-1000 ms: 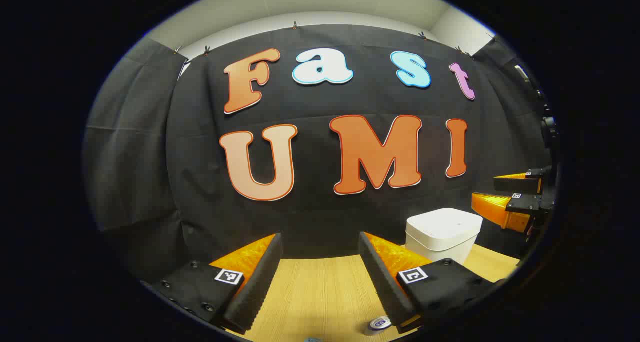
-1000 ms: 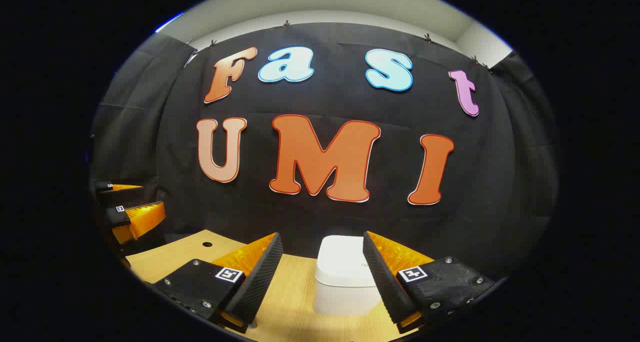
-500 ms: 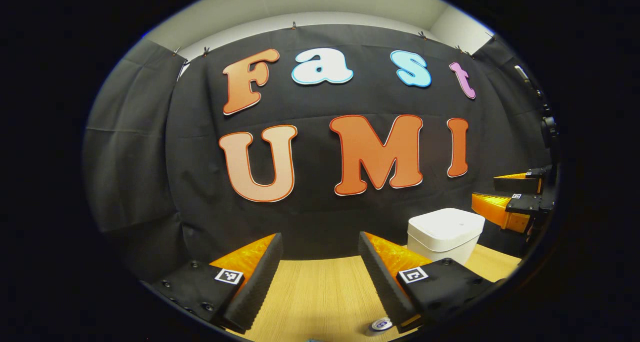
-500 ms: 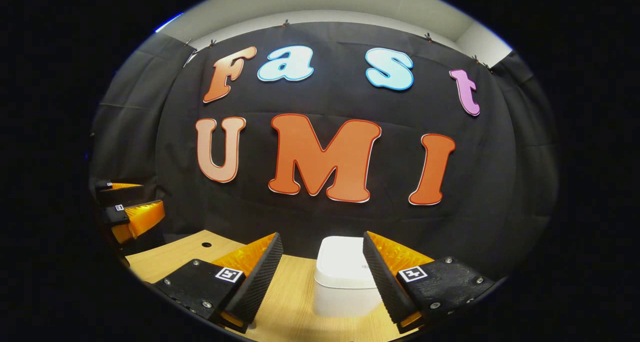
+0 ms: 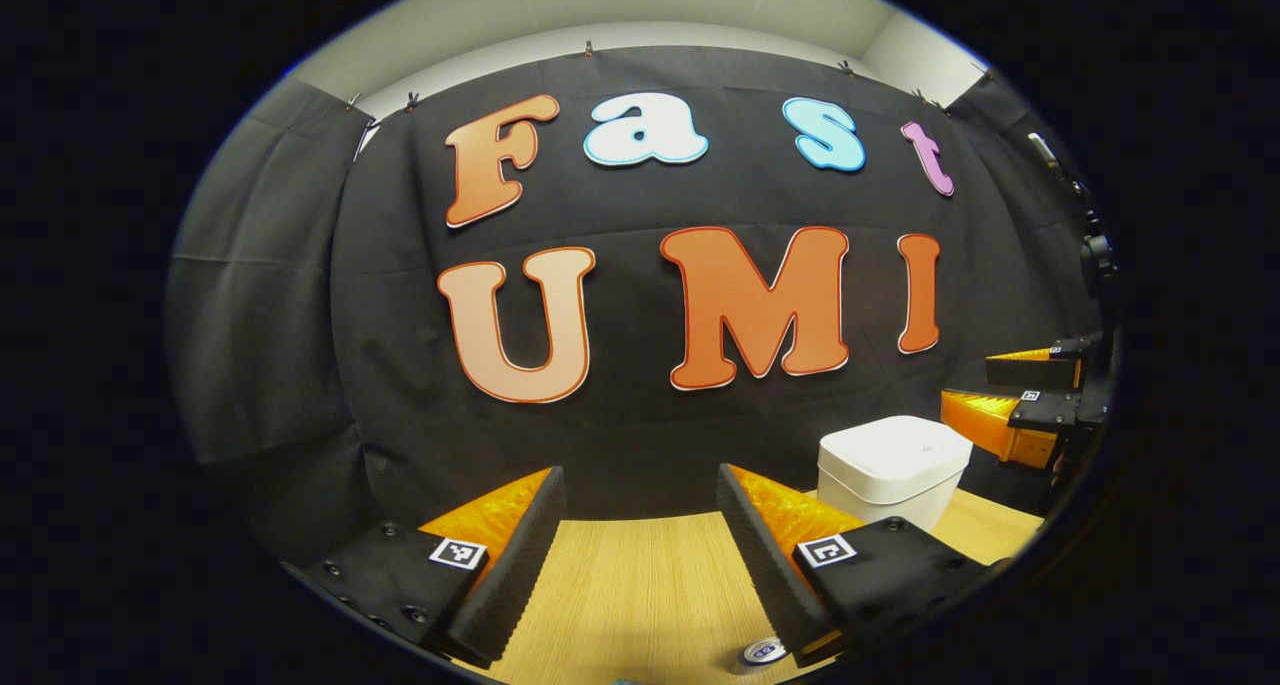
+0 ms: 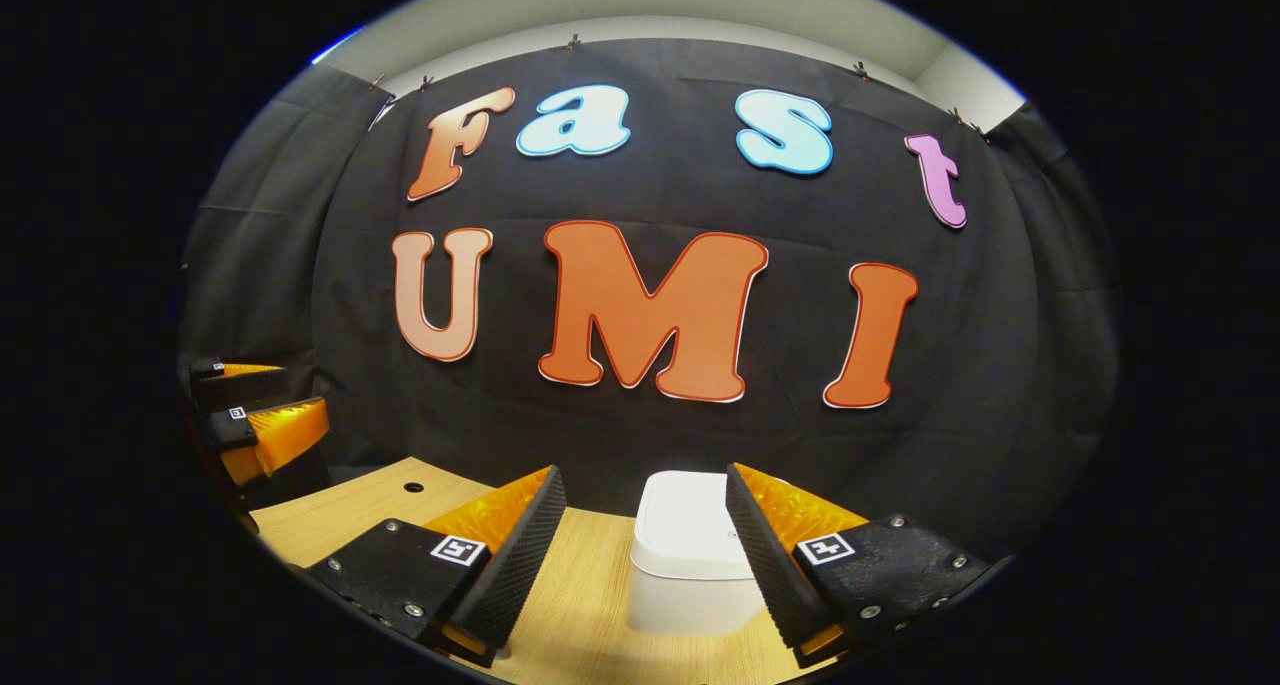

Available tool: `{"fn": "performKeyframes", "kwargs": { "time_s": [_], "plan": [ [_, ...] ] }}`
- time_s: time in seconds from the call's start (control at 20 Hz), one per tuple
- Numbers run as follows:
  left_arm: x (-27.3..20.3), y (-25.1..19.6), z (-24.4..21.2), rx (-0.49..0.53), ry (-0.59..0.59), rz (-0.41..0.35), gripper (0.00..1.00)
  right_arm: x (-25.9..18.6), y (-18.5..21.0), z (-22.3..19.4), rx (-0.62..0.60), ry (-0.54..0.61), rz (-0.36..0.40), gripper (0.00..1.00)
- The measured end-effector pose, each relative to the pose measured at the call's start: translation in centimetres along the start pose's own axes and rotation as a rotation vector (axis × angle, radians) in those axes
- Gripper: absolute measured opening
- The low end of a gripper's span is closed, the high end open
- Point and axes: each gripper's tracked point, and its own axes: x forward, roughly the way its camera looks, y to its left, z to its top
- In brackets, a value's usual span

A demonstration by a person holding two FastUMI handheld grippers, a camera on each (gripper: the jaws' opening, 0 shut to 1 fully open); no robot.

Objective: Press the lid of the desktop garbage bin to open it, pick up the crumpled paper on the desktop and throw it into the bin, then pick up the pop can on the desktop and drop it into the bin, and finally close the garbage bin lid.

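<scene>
The white garbage bin [image 6: 690, 555] stands on the wooden desk with its lid closed, straight ahead between the fingers of my right gripper [image 6: 644, 477], which is open and empty and a short way from it. In the left gripper view the bin [image 5: 893, 465] sits to the right, past my open, empty left gripper [image 5: 640, 477]. The pop can's top [image 5: 765, 651] peeks out at the bottom edge, beside the right finger. The right gripper [image 5: 968, 387] hovers beyond the bin, open. The left gripper [image 6: 305, 393] hangs open at the far left of the right gripper view.
The wooden desk [image 5: 640, 585] runs up to the black cloth wall behind the bin. A small round hole [image 6: 413, 487] is in the desk surface at the left of the right gripper view.
Both views have shifted only slightly; the wall looks a little closer in the right gripper view. Both grippers stay open and the bin lid stays closed.
</scene>
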Motion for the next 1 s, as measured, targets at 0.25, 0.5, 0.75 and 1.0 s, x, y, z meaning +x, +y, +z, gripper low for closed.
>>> {"fn": "performKeyframes", "kwargs": {
  "time_s": [0.25,0.5,0.75,1.0],
  "plan": [
    [-0.1,0.0,-0.3,0.003,0.007,0.008,0.97,0.5,-0.6,-0.6,-0.005,0.023,-0.004,0.93],
    [-0.2,0.1,-0.6,0.011,0.015,0.024,0.98,1.6,-2.3,-0.9,0.001,0.050,-0.019,0.69],
    [-0.6,0.7,-0.9,0.018,0.027,0.054,0.96,3.4,-4.7,-1.4,0.012,0.071,-0.055,0.15],
    [-0.7,1.5,-1.4,0.030,0.045,0.098,0.97,5.1,-5.3,-2.7,0.045,0.102,-0.039,0.01]
  ]
}}
